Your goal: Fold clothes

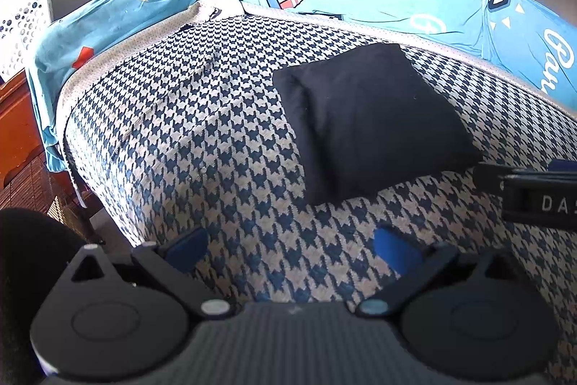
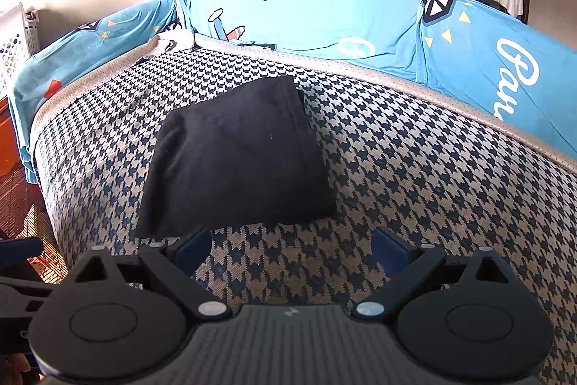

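Lying folded into a compact rectangle, black garment (image 2: pixel 234 157) is resting on the houndstooth bed cover (image 2: pixel 396 175). Right tool (image 2: pixel 291 249) is hovering just short of the garment's near edge, spread wide and empty; left tool (image 1: pixel 288 249) likewise. Folding is looking finished; next move probably calls for a final fold or fetching another piece.

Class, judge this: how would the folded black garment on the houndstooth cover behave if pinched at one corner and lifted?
The black garment is soft, layered cloth, so it would probably droop and unfold. It looks thin, likely light. Pushed across the woven houndstooth cover, it may bunch rather than slide.
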`<control>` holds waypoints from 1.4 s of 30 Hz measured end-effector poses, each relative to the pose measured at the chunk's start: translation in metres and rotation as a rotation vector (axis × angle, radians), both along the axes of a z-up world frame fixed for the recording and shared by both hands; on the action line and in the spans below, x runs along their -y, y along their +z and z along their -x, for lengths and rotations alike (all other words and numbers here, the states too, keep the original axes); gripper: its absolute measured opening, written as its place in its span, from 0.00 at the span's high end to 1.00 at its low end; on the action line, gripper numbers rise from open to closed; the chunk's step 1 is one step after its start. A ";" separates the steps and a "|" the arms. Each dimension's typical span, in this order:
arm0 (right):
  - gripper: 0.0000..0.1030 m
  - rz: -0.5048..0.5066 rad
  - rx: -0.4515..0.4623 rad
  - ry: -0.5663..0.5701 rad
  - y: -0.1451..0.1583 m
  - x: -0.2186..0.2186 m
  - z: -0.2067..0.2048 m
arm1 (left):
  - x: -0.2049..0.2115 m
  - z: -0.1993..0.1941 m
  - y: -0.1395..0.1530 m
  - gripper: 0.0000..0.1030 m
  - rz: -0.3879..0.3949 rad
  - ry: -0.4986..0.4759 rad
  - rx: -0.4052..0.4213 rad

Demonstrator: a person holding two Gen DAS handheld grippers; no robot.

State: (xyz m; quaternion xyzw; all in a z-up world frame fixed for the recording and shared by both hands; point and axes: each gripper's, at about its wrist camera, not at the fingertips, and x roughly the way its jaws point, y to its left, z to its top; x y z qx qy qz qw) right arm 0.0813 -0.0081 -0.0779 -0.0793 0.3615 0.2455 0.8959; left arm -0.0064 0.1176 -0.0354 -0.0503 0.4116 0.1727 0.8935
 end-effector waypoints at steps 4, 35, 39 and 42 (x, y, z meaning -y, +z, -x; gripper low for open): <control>0.07 -0.002 0.004 0.006 0.001 0.000 0.001 | 0.001 0.000 0.001 0.00 -0.003 0.003 0.004; 0.07 0.010 0.016 0.036 0.000 -0.002 0.004 | 0.002 0.003 0.004 0.00 -0.007 0.005 0.004; 0.07 0.013 0.015 0.034 0.000 -0.003 0.004 | 0.002 0.003 0.004 0.00 -0.002 0.005 0.002; 0.07 0.016 0.015 0.032 0.000 -0.003 0.004 | 0.002 0.003 0.004 0.00 -0.004 0.005 0.001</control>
